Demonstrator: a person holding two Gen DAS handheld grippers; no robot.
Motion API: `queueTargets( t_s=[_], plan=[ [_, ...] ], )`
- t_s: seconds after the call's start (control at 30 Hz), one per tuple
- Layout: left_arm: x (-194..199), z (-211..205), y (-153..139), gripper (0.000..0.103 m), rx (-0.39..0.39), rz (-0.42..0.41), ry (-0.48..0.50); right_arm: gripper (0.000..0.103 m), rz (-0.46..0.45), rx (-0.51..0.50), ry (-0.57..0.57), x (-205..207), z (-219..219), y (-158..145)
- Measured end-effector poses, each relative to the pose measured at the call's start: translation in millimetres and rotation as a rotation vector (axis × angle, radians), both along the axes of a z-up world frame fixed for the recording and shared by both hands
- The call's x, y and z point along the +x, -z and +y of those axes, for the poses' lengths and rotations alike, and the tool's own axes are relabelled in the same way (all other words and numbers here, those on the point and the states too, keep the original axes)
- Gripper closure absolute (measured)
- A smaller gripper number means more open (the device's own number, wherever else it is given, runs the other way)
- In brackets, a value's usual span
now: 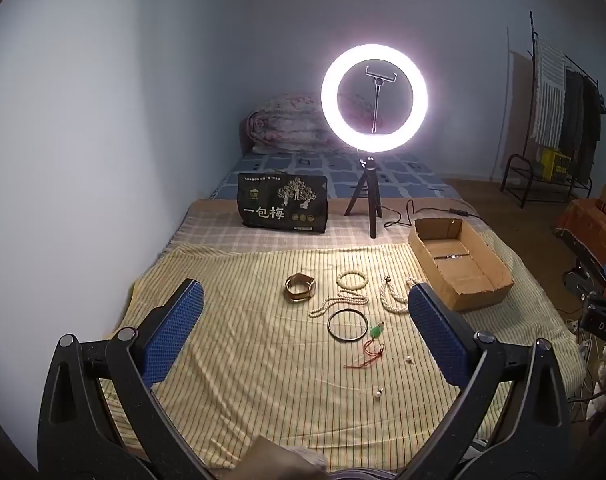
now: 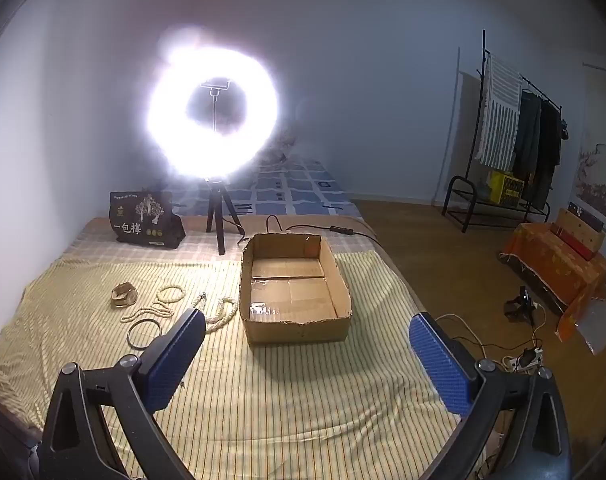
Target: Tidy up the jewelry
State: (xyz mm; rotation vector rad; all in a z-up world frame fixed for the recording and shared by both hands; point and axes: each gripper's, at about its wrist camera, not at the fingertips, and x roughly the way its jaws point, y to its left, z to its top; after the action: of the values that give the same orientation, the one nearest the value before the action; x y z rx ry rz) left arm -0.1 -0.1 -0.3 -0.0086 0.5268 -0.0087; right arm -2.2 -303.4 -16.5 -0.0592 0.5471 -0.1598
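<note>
Jewelry: nine loose pieces are lying on the striped sheet of the bed, left of the box.
Watch: one, a gold-banded watch, is sitting farthest left.
Bead pieces: three; a small bead bracelet, a long bead strand and a thicker bead necklace beside the box.
Bangle: one dark bangle is lying nearest the grippers.
Pendant: one green pendant on a red cord.
Small bits: two pale beads, well apart.
Box: one cardboard box is holding something shiny; I cannot tell what.
Left gripper: jaws are spreading wide, holding nothing.
Right gripper: jaws are likewise apart, hovering before the box.
Lamp: one ring light is glowing behind.
</note>
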Motion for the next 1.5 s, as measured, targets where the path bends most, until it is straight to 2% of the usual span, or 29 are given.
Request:
queueTargets(
  t_s=[0.37, 0.43, 1.5],
  plan=[
    [4, -2, 6, 0.0, 0.014, 0.026, 0.018, 0.0, -0.002, -0.007, -0.006, -1, 2, 0],
    [4, -2, -1, 0.0, 0.008, -0.003, -0.002, 0.0, -0.007, -0.01, -0.006, -2, 1, -2],
    [-8, 3, -17, 0.0, 0.002, -0.032, 0.003, 0.0, -0.017, -0.011, 0.0, -8, -1, -6]
  ],
)
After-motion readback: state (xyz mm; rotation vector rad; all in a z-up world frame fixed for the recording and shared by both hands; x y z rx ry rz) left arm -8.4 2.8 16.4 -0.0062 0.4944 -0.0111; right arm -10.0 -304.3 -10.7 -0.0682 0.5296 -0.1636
